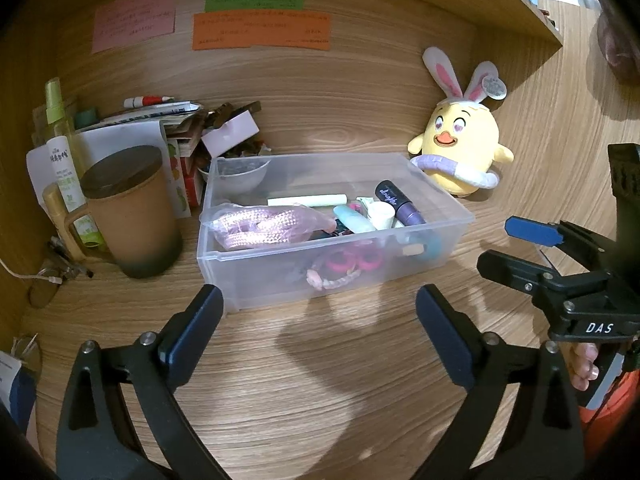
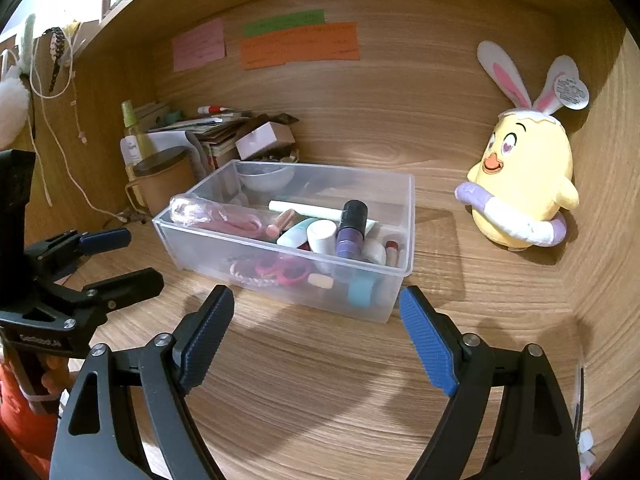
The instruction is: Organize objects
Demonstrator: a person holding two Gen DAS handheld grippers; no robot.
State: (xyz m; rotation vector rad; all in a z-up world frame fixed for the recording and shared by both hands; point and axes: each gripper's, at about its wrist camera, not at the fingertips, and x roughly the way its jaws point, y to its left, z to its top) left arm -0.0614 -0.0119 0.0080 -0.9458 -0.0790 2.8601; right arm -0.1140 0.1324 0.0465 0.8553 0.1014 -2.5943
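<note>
Both tools apart and empty: left tool (image 1: 320, 320) with pads spread wide over bare bench (image 1: 320, 400), right tool (image 2: 316, 332) likewise spread, nothing between either pair of pads. Clear plastic bin (image 1: 460, 216) on the bench just ahead of both tools, its near wall close to the fingertips but not touching. Already inside: pink cord in a clear bag (image 1: 264, 228), purple tube (image 1: 400, 204), white stick (image 1: 308, 200), mint and white small bottles, pink rings against the near wall. Outside the bin: yellow chick plush with rabbit ears (image 1: 460, 148) to the right against the back wall, well apart from the tools; brown lidded mug (image 1: 132, 212) just left of the bin, spray bottle (image 1: 60, 136) and a paper stack behind it. Probable risks: light bin likely to slide or tip if a fingertip catches the near wall on the way in; bagged cord slippery, likely to snag neighbours if lifted; mug close enough on the left to be knocked by the left tool's outer finger; soft plush liable to squash and slip out of a shallow pinch. Next target not determinable from the views.
</note>
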